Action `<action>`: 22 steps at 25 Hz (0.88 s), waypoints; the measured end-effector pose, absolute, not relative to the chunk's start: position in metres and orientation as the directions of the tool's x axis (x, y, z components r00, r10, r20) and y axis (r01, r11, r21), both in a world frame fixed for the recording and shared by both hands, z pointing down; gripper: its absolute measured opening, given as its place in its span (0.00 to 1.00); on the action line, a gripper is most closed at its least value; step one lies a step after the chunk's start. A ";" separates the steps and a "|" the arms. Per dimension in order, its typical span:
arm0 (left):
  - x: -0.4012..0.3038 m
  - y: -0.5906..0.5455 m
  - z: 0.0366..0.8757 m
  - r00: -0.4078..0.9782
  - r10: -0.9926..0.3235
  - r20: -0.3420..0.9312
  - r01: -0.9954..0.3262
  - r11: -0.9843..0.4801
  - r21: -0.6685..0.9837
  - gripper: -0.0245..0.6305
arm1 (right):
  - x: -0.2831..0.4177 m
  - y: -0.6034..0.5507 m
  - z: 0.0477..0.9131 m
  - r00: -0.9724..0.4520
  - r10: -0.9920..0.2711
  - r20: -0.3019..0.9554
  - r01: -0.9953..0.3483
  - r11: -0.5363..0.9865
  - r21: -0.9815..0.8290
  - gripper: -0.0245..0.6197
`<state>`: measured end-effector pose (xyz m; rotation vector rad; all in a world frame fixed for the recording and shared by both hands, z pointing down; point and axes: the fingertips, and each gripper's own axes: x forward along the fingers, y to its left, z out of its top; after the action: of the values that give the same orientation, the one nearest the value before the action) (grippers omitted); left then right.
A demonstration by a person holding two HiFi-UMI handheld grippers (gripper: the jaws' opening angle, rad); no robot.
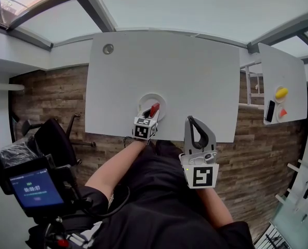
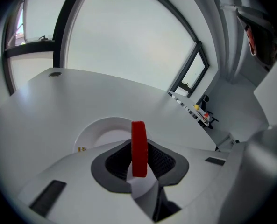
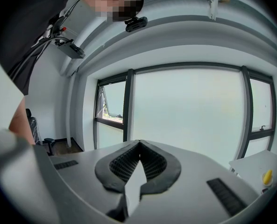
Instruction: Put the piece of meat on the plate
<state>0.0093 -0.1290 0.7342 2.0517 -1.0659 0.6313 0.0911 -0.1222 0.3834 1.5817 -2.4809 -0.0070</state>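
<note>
The piece of meat [image 2: 138, 148] is a flat red slab, held on edge between the jaws of my left gripper [image 2: 139, 154], which is shut on it. In the head view that gripper [image 1: 150, 115] hovers over the white plate [image 1: 145, 100] near the table's front edge, with the meat [image 1: 154, 109] sticking up from its tip. The plate [image 2: 101, 133] lies just beyond the jaws in the left gripper view. My right gripper [image 1: 193, 122] is held back at the table's front edge, right of the plate. Its jaws [image 3: 139, 146] are shut with nothing between them.
The white table [image 1: 195, 82] has a round cable grommet [image 1: 108, 49] at its far left corner. A second white table [image 1: 283, 82] at the right carries a yellow item [image 1: 281, 93], a dark phone [image 1: 269, 110] and a small red piece [image 1: 282, 113]. Wood floor surrounds both.
</note>
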 end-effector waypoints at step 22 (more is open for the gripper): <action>-0.003 -0.144 0.735 0.458 -0.517 0.723 -0.879 -0.387 0.280 0.18 | 0.091 -0.120 0.382 -0.407 -0.900 0.155 -0.900 0.424 0.102 0.04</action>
<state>-0.0029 -0.1442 0.7354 2.0565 -1.1594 0.7118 0.0908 -0.1199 0.3818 1.5922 -2.4891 -0.0034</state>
